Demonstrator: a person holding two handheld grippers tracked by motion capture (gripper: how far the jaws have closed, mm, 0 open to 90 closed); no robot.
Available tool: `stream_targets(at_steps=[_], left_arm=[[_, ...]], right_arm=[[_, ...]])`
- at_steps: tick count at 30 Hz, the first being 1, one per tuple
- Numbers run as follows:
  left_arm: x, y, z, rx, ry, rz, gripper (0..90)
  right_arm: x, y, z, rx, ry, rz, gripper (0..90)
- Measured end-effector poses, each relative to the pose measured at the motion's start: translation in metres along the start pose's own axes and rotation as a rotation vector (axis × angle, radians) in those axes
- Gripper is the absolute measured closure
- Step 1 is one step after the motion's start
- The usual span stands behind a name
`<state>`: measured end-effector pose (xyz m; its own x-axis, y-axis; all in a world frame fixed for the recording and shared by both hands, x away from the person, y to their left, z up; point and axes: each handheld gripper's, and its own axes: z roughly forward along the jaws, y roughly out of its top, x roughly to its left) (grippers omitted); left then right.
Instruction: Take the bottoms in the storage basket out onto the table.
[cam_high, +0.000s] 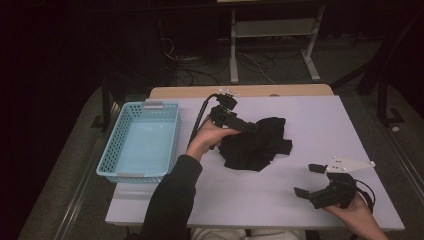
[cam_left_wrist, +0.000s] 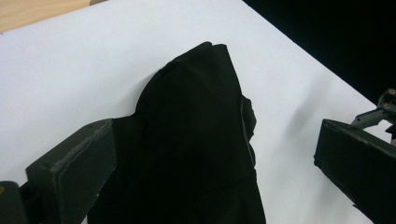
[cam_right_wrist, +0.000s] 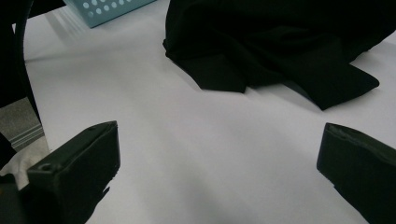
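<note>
Black cloth (cam_high: 257, 144) lies crumpled mid-table on the white table (cam_high: 240, 195), right of the blue basket (cam_high: 141, 141), which looks empty. Cloth = soft, limp, light; prob a garment, can't tell which kind. It won't hold shape, will drape and sag when lifted, and layers may slide over each other. Not fragile, not slippery, matte fabric so pads should bite fine.

Left gripper (cam_high: 248, 126) sits at the cloth's upper-left edge, jaws wide apart, nothing clamped. In the left gripper view the cloth (cam_left_wrist: 196, 140) runs between the jaws but the pads aren't pressing it. Right gripper (cam_high: 308, 181) hovers low over bare table near the front-right corner, well apart from the cloth, jaws also spread, empty.

Where to grab: a single edge or corner, not the bunched middle (would pinch several layers and lift a wad). The flap pointing toward the right gripper (cam_right_wrist: 327, 86) looks like a clean pick for that side; left takes the upper-left edge. Two-point hold likely needed to spread or fold it.
</note>
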<state>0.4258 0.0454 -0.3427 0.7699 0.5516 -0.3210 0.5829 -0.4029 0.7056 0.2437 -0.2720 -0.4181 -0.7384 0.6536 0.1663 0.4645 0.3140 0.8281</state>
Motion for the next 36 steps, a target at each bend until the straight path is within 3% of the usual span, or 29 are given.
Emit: stream_targets(at_steps=[14,36], left_arm=[[-0.006,-0.01,-0.025,-0.037,0.013,0.031,0.0],[-0.011,-0.049,-0.064,-0.09,0.066,0.079,0.0]], right_arm=[[0.0,0.0,0.0,0.001,0.0,0.001,0.0],[0.0,0.0,0.001,0.006,-0.001,0.003,0.0]])
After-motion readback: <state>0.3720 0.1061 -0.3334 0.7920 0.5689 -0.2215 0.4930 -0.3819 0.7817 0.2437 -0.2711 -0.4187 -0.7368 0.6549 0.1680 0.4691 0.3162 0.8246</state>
